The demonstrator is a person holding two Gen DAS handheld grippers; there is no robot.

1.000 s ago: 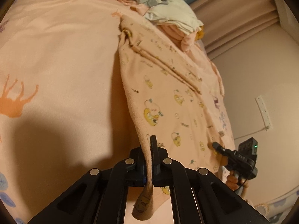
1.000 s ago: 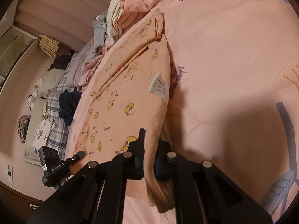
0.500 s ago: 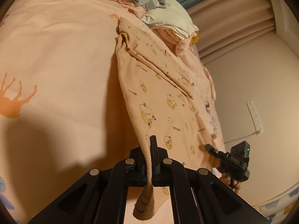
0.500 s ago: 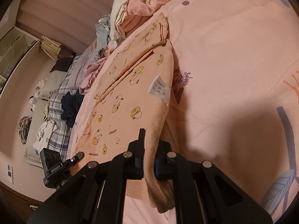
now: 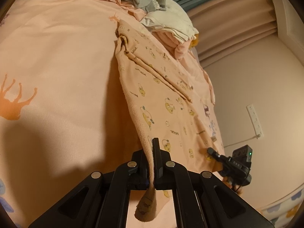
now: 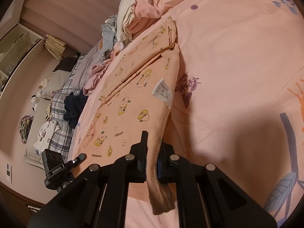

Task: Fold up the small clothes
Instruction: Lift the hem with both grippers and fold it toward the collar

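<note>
A small peach garment printed with yellow cartoon figures hangs stretched between both grippers above the pink bedsheet. My left gripper is shut on one near corner of it; the hem dangles below the jaws. My right gripper is shut on the other near corner of the garment, next to its white care label. The far end rests on the bed, with a fold running across it. Each view shows the other gripper: the right one and the left one.
A heap of unfolded clothes lies at the far end of the bed, also seen in the right wrist view. A plaid pillow with dark clothing on it sits at left. Curtains and a wall lie beyond.
Both grippers have lifted and drawn the garment a little nearer, pulling it tauter; more of the far clothes heap shows. Both grips are unchanged.
</note>
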